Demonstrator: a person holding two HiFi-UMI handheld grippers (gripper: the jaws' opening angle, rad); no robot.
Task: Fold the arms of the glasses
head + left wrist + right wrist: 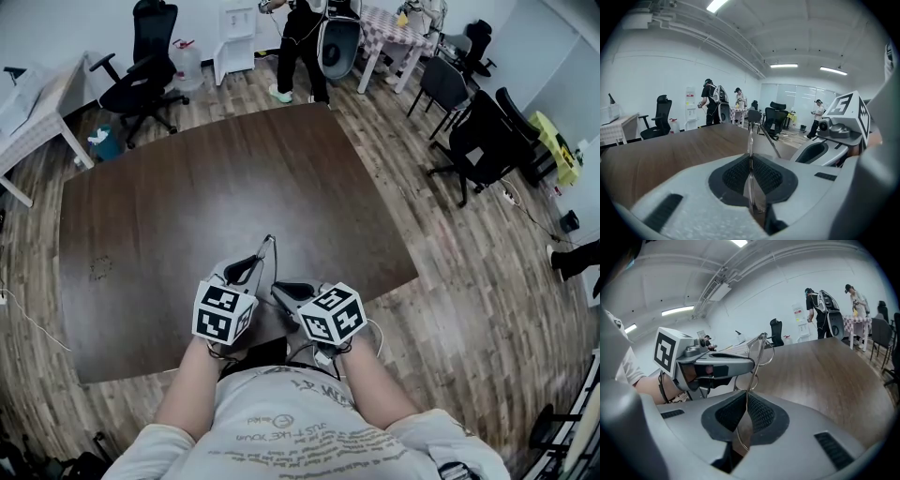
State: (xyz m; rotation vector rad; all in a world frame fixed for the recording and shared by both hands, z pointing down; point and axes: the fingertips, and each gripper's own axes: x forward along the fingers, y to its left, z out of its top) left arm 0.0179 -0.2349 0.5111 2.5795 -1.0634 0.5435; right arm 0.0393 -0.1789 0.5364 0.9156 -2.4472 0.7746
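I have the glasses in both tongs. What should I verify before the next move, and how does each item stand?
1. Left tongs shut on glasses: ok.
2. Right tongs shut on glasses: ok.
3. Glasses held over table: ok.
4. Near arm folded: not ok, it sticks out.
5. Other arm folded: cannot tell.
6. Bystander far from glasses: ok.
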